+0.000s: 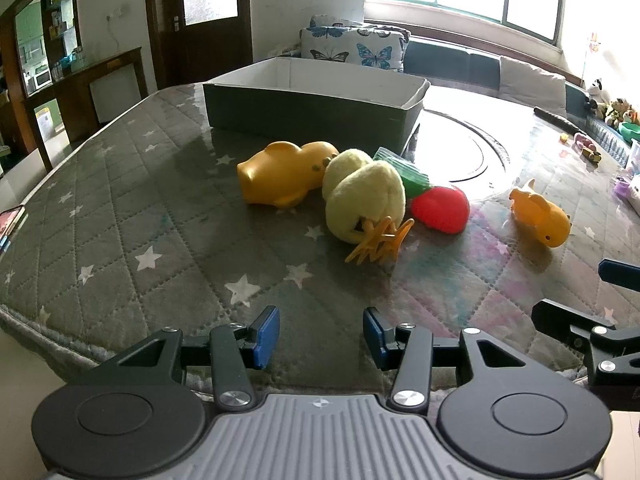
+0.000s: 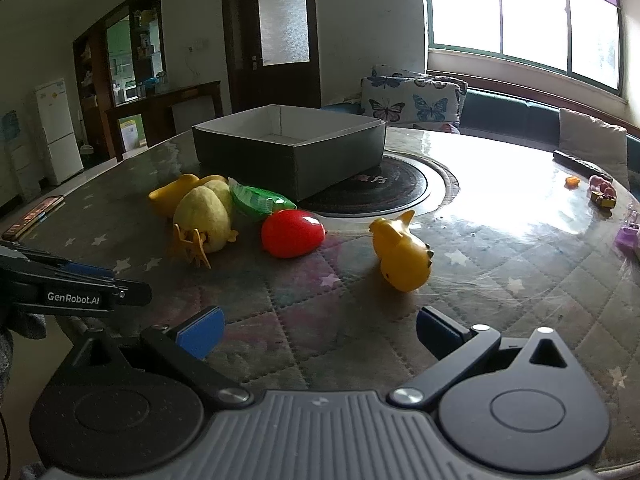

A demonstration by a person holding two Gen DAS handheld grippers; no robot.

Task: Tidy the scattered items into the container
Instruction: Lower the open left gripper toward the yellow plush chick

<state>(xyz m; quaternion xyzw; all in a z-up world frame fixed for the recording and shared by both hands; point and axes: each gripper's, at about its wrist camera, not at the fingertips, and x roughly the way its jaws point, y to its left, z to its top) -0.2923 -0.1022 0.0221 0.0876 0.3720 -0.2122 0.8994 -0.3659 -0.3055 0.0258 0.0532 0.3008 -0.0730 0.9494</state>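
Hovering at the near edge of the worktop point(image 1: 120, 216), the left gripper point(image 1: 321, 334) has its blue-padded fingers point(image 1: 267, 336) apart, clamped on nothing. Just to its right, the right gripper point(image 2: 320, 332) hangs likewise above the quilted, star-patterned cover, its fingers point(image 2: 202, 332) spread wider and holding nothing.

Toward the far side stands the container point(image 1: 312, 120), an open dark-walled box with a pale interior, resting partly on a dark round disc point(image 2: 384, 190). Nothing is visible inside the container from these angles.

Scattered between grippers and container lie the items. A large orange duck toy point(image 1: 280, 178) lies on its side at the left, touching a pale yellow plush chick point(image 1: 366, 200) with orange feet. A green packet point(image 2: 256, 200) sits behind the chick, near the container's wall. A red heart-shaped toy point(image 2: 292, 232) lies just to the right of the chick. A small orange duck toy point(image 2: 402, 256) lies apart at the right, nearest the right gripper.

Small oddments point(image 2: 602, 196) sit at the far right edge.
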